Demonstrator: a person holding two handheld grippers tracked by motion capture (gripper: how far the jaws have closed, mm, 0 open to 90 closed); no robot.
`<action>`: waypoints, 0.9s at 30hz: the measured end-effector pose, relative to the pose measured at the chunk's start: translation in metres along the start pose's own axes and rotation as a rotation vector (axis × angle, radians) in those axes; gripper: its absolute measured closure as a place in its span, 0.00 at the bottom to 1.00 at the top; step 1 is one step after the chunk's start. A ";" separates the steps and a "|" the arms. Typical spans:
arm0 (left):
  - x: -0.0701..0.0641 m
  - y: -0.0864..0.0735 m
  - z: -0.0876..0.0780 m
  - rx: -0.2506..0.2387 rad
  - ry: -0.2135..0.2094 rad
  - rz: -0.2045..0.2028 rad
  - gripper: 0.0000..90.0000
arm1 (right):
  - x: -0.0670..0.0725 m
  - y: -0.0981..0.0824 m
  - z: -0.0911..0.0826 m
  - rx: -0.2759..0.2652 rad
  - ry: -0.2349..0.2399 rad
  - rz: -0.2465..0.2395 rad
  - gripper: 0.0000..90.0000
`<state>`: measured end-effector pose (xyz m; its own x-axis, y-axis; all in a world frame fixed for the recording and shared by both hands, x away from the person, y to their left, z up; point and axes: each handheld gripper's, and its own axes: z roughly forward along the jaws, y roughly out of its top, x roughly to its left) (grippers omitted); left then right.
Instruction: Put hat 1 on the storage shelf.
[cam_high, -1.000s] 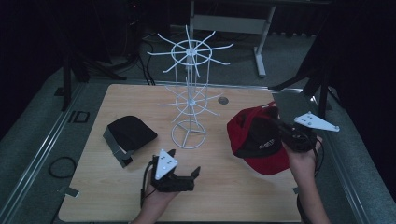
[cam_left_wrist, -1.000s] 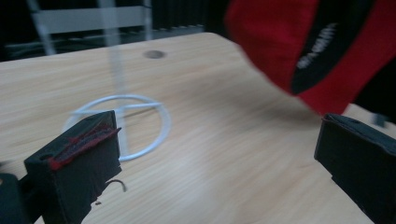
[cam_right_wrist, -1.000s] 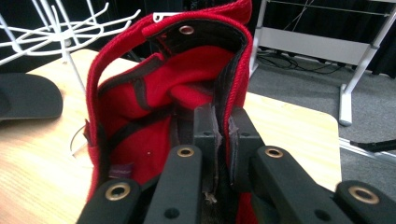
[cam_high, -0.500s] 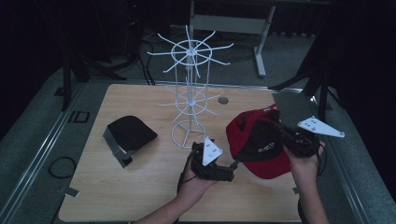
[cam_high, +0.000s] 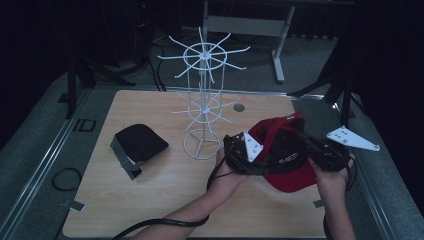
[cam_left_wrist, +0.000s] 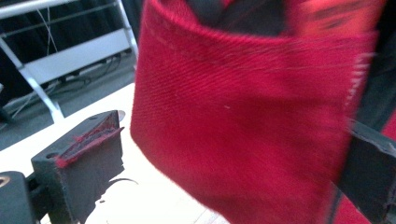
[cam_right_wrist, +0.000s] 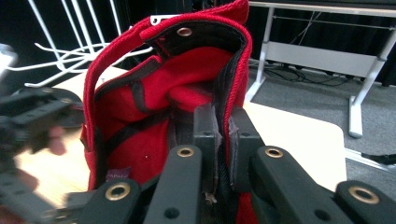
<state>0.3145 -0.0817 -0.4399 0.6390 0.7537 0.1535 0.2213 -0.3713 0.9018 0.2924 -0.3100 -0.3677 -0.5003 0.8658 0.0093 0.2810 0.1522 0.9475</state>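
Note:
A red cap (cam_high: 290, 177) hangs above the table's right side, its inside facing me. My right gripper (cam_high: 311, 150) is shut on its rim; in the right gripper view both jaws (cam_right_wrist: 219, 126) pinch the black inner band of the red cap (cam_right_wrist: 154, 112). My left gripper (cam_high: 257, 157) is at the cap's left edge. In the left gripper view the red fabric (cam_left_wrist: 243, 116) lies between its wide-apart jaws. The left gripper (cam_left_wrist: 224, 163) is open, with a gap between the left pad (cam_left_wrist: 88, 144) and the cloth.
A white wire display rack (cam_high: 202, 100) stands at the table's middle, just left of the cap. A black cap (cam_high: 140, 142) lies on the wooden table (cam_high: 165, 200) at the left. A white desk frame (cam_high: 260, 25) stands on the floor behind.
My left gripper has travelled right from the table's front middle to the red cap's left edge. The right gripper and the cap have barely moved.

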 end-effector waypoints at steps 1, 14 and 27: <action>-0.001 0.000 0.003 0.016 -0.004 0.002 0.03 | 0.001 0.000 -0.002 -0.004 0.006 0.000 0.94; 0.014 0.011 0.008 0.016 -0.006 0.001 0.69 | 0.008 -0.008 -0.003 0.022 0.039 -0.004 0.94; 0.015 0.029 0.006 -0.015 0.025 0.038 0.97 | 0.011 -0.035 0.005 0.046 0.047 0.052 0.93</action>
<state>0.3351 -0.0845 -0.4141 0.6280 0.7527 0.1978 0.1861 -0.3921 0.9009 0.2817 -0.3032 -0.4021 -0.5215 0.8500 0.0745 0.3449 0.1302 0.9296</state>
